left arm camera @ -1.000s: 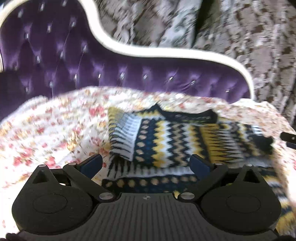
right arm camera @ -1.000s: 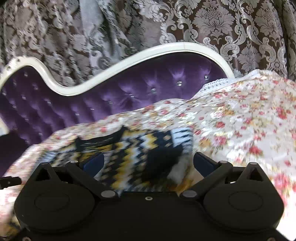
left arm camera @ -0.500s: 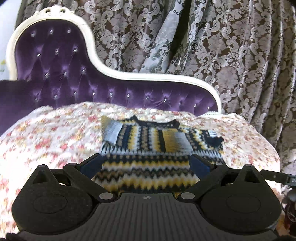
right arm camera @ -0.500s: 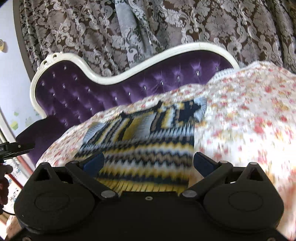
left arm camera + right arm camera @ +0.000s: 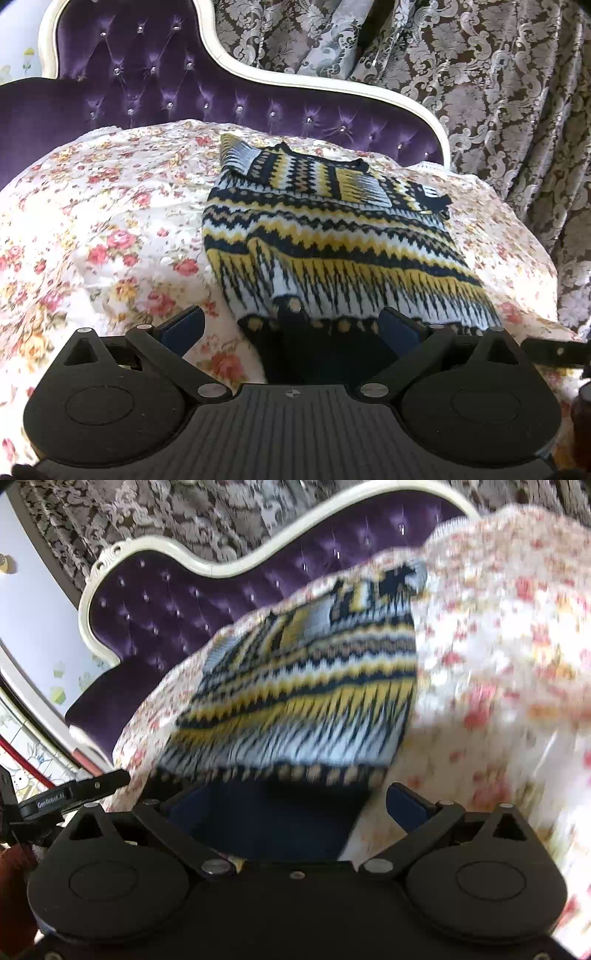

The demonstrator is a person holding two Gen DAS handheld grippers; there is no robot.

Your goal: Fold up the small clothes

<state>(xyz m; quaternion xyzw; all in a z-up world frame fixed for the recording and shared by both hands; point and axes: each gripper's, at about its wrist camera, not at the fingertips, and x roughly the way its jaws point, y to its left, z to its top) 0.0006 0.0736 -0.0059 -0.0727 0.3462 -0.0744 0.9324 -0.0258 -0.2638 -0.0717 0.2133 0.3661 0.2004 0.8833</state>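
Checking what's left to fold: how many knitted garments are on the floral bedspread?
1: a yellow, navy and white patterned knitted sweater lying mid-bedspread, sleeves folded in. Others may be hidden.

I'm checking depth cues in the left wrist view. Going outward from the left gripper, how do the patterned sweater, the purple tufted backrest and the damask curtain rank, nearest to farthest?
From the left gripper:
1. Patterned sweater, just ahead on the floral cover.
2. Purple tufted backrest, behind it, upper left.
3. Damask curtain, rearmost, upper right.
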